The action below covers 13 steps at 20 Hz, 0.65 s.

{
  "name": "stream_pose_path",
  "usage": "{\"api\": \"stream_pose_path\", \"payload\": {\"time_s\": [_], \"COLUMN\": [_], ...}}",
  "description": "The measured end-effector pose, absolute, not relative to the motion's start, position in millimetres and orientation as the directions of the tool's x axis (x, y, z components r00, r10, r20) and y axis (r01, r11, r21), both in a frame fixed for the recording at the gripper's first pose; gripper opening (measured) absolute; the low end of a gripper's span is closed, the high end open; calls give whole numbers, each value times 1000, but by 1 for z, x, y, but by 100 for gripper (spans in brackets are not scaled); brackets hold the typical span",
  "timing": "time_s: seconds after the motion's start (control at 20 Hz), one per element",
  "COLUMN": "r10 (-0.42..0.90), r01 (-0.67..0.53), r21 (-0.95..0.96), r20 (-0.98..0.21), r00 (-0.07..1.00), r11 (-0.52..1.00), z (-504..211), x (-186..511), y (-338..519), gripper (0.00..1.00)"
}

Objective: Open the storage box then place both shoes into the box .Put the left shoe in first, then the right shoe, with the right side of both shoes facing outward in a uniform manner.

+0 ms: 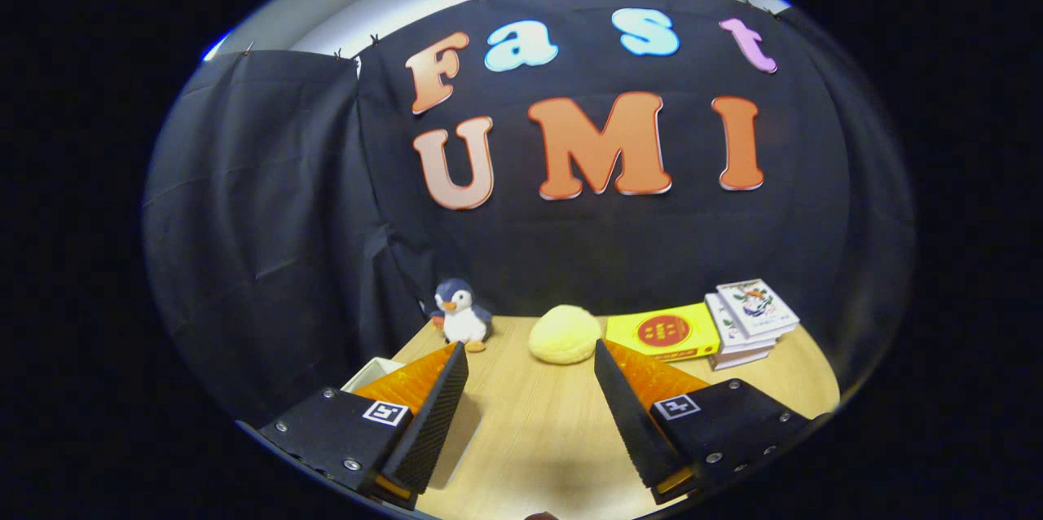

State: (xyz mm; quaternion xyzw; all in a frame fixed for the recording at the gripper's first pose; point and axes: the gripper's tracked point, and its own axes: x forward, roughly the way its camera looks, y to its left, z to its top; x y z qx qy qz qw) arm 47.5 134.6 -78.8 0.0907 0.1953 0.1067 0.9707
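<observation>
My gripper point(531, 357) is held above a wooden table point(530, 438), its two fingers spread wide apart with nothing between them. A pale box-like edge point(371, 373) peeks out behind the left finger; I cannot tell what it is. A further pale surface point(456, 442) lies under the left finger.
At the far edge of the table stand a small penguin plush point(461, 313), a yellow round soft thing point(565, 333), a flat yellow box point(664, 332) and a stack of books point(750, 320). Black cloth closes the booth behind and to the left.
</observation>
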Motion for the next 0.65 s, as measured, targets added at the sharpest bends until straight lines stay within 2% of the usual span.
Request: {"api": "stream_pose_path", "payload": {"time_s": [0.3,0.65], "r10": [176,81], "r01": [-140,-65], "r21": [190,191], "r20": [-187,-77], "r00": [967,994], "r11": [972,980], "z": [-14,25], "x": [33,32], "y": [87,44], "gripper": [98,98]}}
